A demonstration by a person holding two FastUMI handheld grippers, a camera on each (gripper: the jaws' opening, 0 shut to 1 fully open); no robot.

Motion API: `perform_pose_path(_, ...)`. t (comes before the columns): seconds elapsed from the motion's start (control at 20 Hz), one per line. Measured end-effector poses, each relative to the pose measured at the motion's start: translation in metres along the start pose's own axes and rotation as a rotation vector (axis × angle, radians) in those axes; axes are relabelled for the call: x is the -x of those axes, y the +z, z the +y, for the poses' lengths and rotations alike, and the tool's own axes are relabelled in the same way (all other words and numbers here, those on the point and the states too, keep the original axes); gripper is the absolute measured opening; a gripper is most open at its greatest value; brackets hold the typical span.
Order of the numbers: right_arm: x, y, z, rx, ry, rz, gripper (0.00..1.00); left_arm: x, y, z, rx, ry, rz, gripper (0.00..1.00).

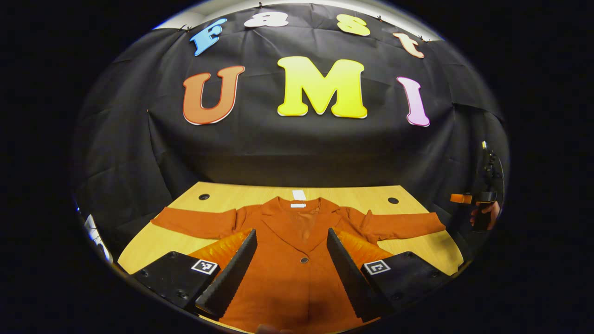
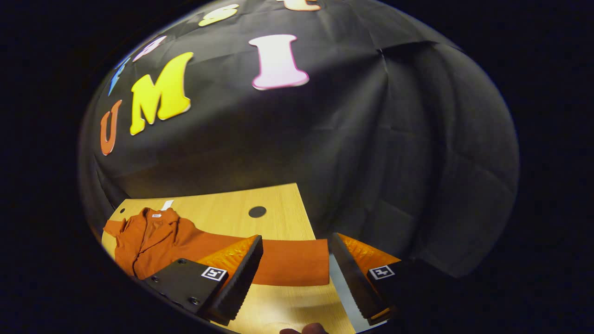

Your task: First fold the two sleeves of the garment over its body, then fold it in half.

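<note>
Garment (image 1: 287, 260): flat, sleeves spread near table (image 1: 153, 246) side edges
Left gripper (image 1: 291, 264): wide, over body
Right gripper (image 2: 294, 273): wide, at cuff (image 2: 306, 262)

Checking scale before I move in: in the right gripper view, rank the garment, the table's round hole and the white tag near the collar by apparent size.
1. Garment, by far the largest.
2. Round hole in the table.
3. White tag, close to the hole; unsure, since it sits farther from the camera.

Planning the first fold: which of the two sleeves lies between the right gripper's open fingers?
The sleeve reaching toward the table's right edge; the right gripper frames its cuff. The other sleeve lies across the garment.
</note>
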State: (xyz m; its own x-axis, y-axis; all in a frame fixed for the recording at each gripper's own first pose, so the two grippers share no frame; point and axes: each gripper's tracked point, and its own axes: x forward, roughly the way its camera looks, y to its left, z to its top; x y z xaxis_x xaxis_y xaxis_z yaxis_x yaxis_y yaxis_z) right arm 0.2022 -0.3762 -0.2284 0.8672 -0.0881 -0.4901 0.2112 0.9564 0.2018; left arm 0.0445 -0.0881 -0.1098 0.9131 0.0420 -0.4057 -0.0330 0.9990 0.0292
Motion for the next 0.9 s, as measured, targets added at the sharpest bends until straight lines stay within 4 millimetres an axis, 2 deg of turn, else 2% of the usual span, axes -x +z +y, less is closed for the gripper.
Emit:
perform_pose_path(0.1, -0.037, -0.032, -0.005, -0.026, 0.031, 0.100, 0.93, 0.001, -0.005, 0.008, -0.020, 0.033, 0.022, 0.98)
perform_pose_path(0.15, -0.053, -0.042, -0.007, -0.037, 0.037, 0.132, 0.97, 0.000, -0.007, 0.011, -0.025, 0.047, 0.034, 0.98)
perform_pose_path(0.25, -0.077, -0.055, -0.017, -0.032, 0.026, 0.161, 0.93, 0.000, -0.006, 0.016, -0.023, 0.071, 0.052, 0.98)
perform_pose_path(0.35, -0.094, -0.059, -0.029, -0.044, 0.005, 0.164, 0.97, 0.000, -0.004, 0.020, -0.028, 0.089, 0.057, 0.98)
perform_pose_path(0.5, -0.108, -0.069, -0.029, -0.159, 0.026, 0.204, 0.96, -0.001, -0.007, 0.025, -0.038, 0.110, 0.071, 0.98)
perform_pose_path(0.75, -0.113, -0.083, -0.024, -0.334, 0.053, 0.254, 0.96, -0.008, -0.009, 0.020, -0.033, 0.105, 0.091, 0.98)
perform_pose_path(0.8, -0.108, -0.081, -0.024, -0.362, 0.037, 0.280, 0.92, -0.007, -0.010, 0.018, -0.034, 0.101, 0.089, 0.99)
perform_pose_path(0.85, -0.110, -0.083, -0.023, -0.362, 0.018, 0.295, 0.79, -0.009, -0.008, 0.017, -0.036, 0.096, 0.089, 0.99)
perform_pose_path(0.9, -0.111, -0.083, -0.024, -0.339, 0.003, 0.297, 0.75, -0.008, -0.008, 0.015, -0.037, 0.092, 0.086, 0.99)
